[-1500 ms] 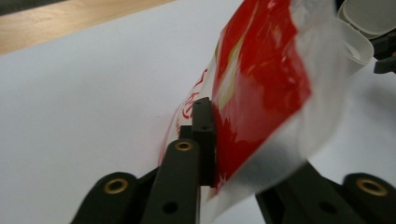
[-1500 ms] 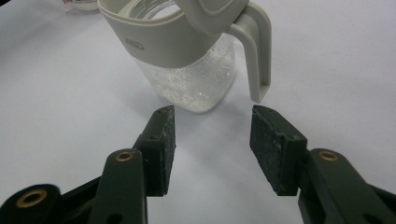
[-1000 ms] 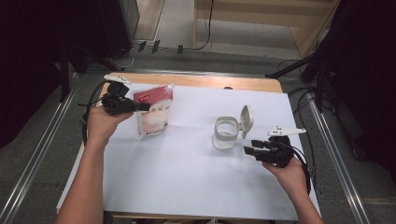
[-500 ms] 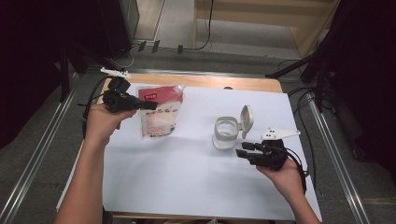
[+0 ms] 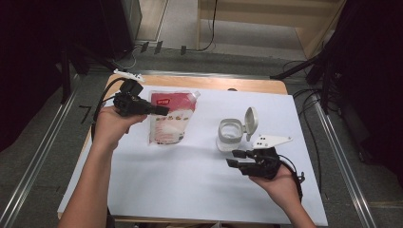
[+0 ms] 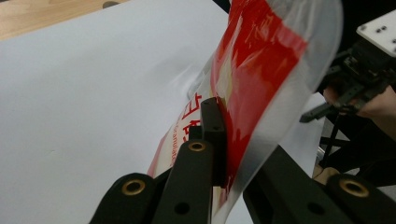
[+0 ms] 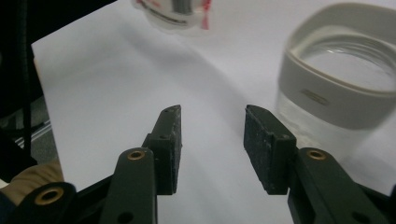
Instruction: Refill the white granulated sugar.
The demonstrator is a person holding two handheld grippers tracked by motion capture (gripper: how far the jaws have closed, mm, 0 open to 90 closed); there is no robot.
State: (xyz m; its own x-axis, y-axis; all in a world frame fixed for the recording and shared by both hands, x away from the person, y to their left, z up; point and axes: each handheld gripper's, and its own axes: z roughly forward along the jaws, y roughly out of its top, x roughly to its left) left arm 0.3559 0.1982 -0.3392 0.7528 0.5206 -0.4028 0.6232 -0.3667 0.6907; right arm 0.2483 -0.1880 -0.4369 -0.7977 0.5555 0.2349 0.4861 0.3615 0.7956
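A wooden table (image 5: 199, 83) stands on a grey floor with dark equipment at either side, and most of its top is covered by one white sheet (image 5: 190, 180), smooth and matte. On or above it there are two things: one pouch and one jar. Two hand-held grippers work over it, each with a trailing cable.

The left gripper (image 5: 161, 110) sits at the left side of the table in the high view, its jaws clamped tight on the pouch (image 5: 168, 121) near the pouch's upper edge. In the left gripper view the black pads pinch the thin film (image 6: 261, 70) between them, and the pouch hangs tilted above the sheet. The pouch is flat and glossy, a soft plastic bag with a red band across the top, a pale lower part with red print, and a clear sealed border.

The right gripper (image 5: 236, 158) is held low at the right side, just in front of the jar (image 5: 231, 134) and not touching it. Its jaws stand partly apart with nothing between them; the right gripper view shows bare white sheet in the gap between the rough black pads (image 7: 169, 140).

The jar is squat, with clear walls, a pale rounded-square collar (image 7: 327, 88) and a hinged lid (image 5: 251, 122) standing open at its far side.
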